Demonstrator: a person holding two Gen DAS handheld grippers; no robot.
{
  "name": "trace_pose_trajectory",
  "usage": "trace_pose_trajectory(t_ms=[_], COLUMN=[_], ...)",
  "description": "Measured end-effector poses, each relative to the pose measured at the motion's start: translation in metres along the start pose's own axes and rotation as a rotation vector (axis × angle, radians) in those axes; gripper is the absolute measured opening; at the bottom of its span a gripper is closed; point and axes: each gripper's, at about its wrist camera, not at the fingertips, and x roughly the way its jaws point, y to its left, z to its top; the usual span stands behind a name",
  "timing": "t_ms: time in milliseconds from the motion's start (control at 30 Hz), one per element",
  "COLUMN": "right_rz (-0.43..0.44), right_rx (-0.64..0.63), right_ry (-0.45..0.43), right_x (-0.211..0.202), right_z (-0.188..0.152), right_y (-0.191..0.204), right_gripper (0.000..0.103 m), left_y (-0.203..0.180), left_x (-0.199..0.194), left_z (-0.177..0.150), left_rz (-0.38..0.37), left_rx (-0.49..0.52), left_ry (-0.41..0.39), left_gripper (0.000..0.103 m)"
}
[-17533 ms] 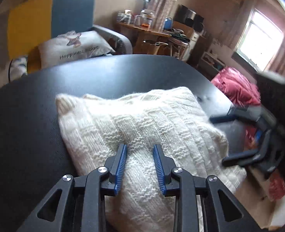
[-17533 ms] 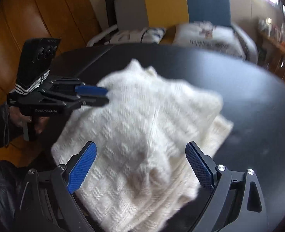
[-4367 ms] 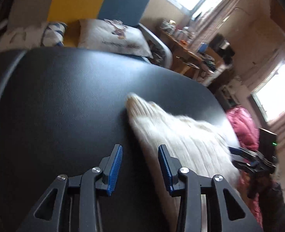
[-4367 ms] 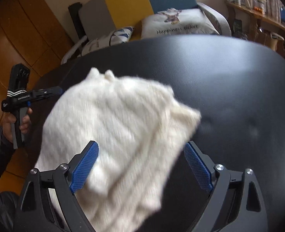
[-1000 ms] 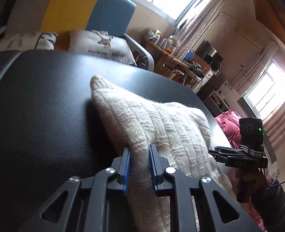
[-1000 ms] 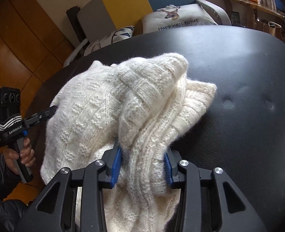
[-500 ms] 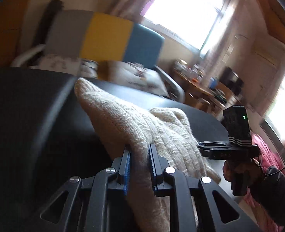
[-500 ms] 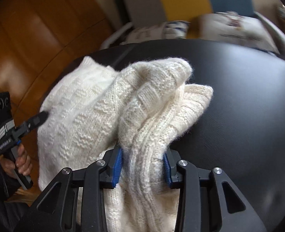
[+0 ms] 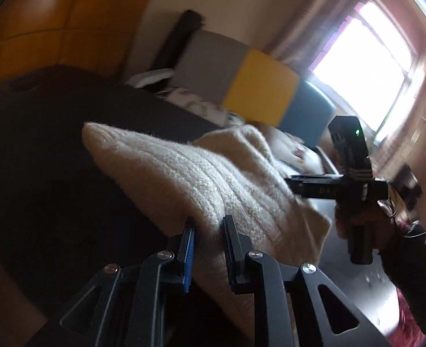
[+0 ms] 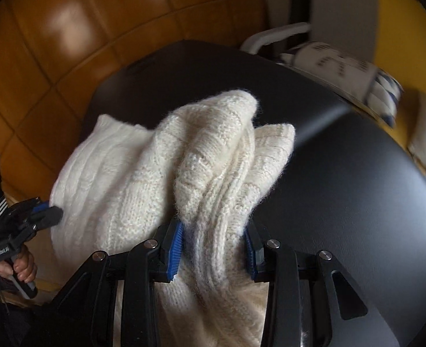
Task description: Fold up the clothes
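Both tongs, left (image 9: 208, 235) and right (image 10: 214, 244), pinch the bundled cream cable-knit sweater (image 10: 143, 179) at six o'clock above the black worktop (image 10: 343, 190); likely carrying a fold over; next, lay it flat.

Orange-brown wooden panelled wall (image 9: 53, 29) at 10 o'clock; grey-yellow-blue upholstered sofa (image 9: 259, 92) at 1; bright, overexposed window (image 9: 366, 66) at 2.

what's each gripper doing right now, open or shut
left gripper: shut on the white knit sweater.
right gripper: shut on a bunched fold of the same sweater.
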Motion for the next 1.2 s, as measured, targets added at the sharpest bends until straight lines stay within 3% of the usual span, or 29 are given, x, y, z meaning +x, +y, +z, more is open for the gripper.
trace_pose_trajectory(t_ms=[133,233,267,300,533,633,767,867,967,1067,1200], right_rz=[0.001,0.007,0.002,-0.007,-0.113,-0.052,0.02,0.062,0.066,0.141,0.216], right_rx=[0.003,0.045,0.066,0.081,-0.026,-0.128,-0.282,-0.327,-0.186,-0.009,0.063], right_ry=[0.031,0.03,0.029,0.029,-0.068,-0.078,0.04,0.121,0.096,0.027,0.002], right_x=[0.026,0.03,0.029,0.027,-0.019,-0.029,-0.008,0.015,0.03,0.036,0.038], right_z=[0.021,0.024,0.023,0.023,0.027,0.028,0.013,0.002,0.005,0.007,-0.004], right_y=[-0.005,-0.017,-0.022,-0.027,-0.022,0.002,0.033,0.041,0.002,-0.043,-0.047], right_gripper=[0.042,0.055,0.064,0.065,0.065,0.064,0.047,0.045,0.039,0.038,0.038], left_y=[0.019,0.015,0.012,0.01,-0.001,-0.006,-0.013,-0.014,-0.019,-0.027,-0.026], left_x=[0.002,-0.001,-0.003,-0.007,-0.035,-0.033,-0.009,0.011,0.03,0.037,0.043], left_z=[-0.004,-0.009,-0.011,-0.012,-0.007,0.005,0.02,0.023,0.02,0.015,0.016], left_rz=[0.052,0.085,0.096,0.104,0.092,0.089,0.129,0.203,0.243,0.261,0.28], left_rx=[-0.048,-0.011,0.004,0.019,0.045,0.055,0.036,0.009,0.046,0.089,0.111], left_ry=[0.021,0.027,0.023,0.014,-0.091,-0.122,-0.079,-0.023,0.011,0.001,-0.005], left_gripper=[0.019,0.019,0.018,0.018,0.017,0.018,0.018,0.018,0.019,0.019,0.019])
